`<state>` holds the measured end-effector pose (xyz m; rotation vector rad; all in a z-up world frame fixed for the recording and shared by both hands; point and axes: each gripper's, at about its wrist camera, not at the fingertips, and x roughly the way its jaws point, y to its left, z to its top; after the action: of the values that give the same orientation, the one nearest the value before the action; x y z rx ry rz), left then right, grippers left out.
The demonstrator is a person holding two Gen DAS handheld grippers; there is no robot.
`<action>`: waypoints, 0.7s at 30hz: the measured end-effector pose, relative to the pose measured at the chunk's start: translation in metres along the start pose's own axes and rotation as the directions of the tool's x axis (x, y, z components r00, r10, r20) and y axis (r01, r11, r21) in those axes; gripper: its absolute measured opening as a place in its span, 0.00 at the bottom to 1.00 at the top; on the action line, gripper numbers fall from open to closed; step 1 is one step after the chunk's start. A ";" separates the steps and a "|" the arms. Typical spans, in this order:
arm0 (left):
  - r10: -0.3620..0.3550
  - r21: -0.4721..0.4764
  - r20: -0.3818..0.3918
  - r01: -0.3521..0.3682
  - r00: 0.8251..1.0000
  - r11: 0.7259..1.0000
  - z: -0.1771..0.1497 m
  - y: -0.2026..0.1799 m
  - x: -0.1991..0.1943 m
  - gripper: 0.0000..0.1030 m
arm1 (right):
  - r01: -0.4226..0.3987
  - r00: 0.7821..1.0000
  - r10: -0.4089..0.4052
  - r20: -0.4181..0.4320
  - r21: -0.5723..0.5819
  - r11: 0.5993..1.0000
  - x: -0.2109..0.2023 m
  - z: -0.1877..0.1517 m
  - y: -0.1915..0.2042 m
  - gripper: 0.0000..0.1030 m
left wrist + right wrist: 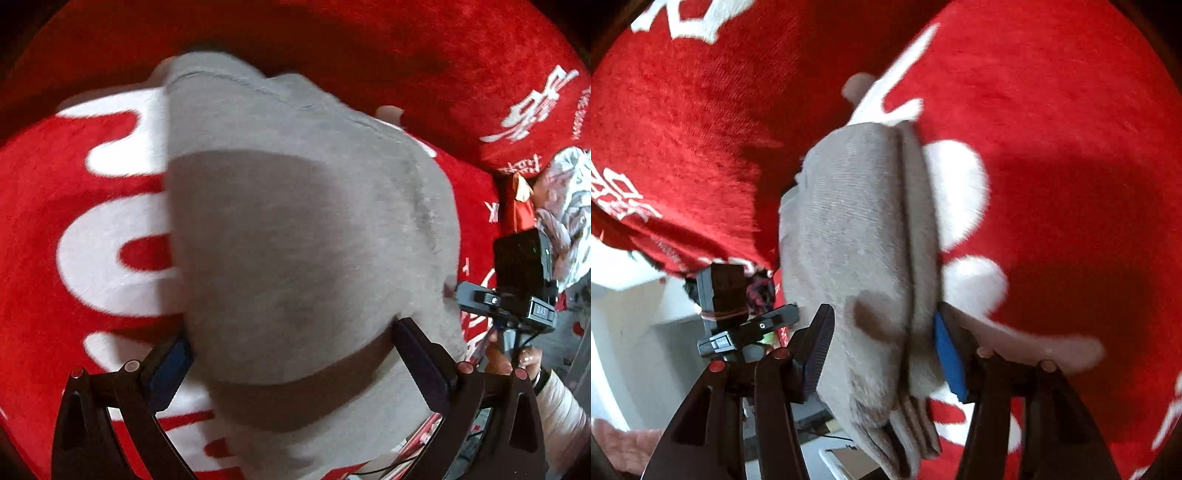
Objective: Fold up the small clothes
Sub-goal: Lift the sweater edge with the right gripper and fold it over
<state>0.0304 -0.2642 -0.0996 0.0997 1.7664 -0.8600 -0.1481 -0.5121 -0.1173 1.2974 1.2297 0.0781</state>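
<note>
A small grey garment [295,229] fills the left wrist view, lying over a red blanket with white lettering [74,206]. My left gripper [291,343] has its jaws wide apart, and the cloth lies across the gap between them and over the fingers. In the right wrist view the same garment [857,236] shows as a folded stack with several layered edges. My right gripper [882,328] is shut on this grey garment, its fingers pressed against both sides. The right gripper's body also shows in the left wrist view [517,291].
The red blanket [1052,129] covers the whole surface. A patterned grey-white cloth [569,206] lies at the right edge of the left view. A white floor and furniture [635,325] show beyond the blanket's edge at lower left. A pink cloth [624,439] lies there.
</note>
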 end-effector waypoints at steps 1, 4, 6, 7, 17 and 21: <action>0.014 0.004 -0.001 -0.014 1.000 1.000 0.001 -0.002 0.002 1.00 | -0.003 1.000 0.002 -0.012 -0.016 1.000 0.005 0.003 0.004 0.62; 0.046 0.028 -0.006 -0.046 0.999 0.999 0.003 -0.006 0.004 1.00 | -0.012 0.999 0.010 -0.035 -0.048 0.999 0.019 0.008 0.013 0.62; 0.064 0.030 0.005 -0.064 0.998 0.997 0.002 -0.007 0.004 0.96 | -0.024 0.999 0.023 -0.035 -0.033 0.999 0.025 0.009 0.015 0.62; 0.071 0.028 0.014 -0.071 0.997 0.997 0.001 -0.007 0.002 0.91 | -0.020 0.999 0.019 -0.033 -0.022 1.000 0.028 0.008 0.017 0.60; 0.000 0.062 0.114 -0.008 0.994 0.998 -0.018 -0.013 -0.047 0.57 | -0.154 0.988 0.153 0.017 0.049 0.987 0.027 -0.020 0.047 0.34; -0.029 0.072 0.148 0.018 0.989 0.997 -0.032 -0.011 -0.077 0.57 | -0.182 0.983 0.181 0.011 0.027 0.983 0.025 -0.037 0.073 0.34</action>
<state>0.0288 -0.2268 -0.0246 0.0595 1.6008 -0.9235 -0.1232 -0.4448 -0.0710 1.4312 1.1064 0.1866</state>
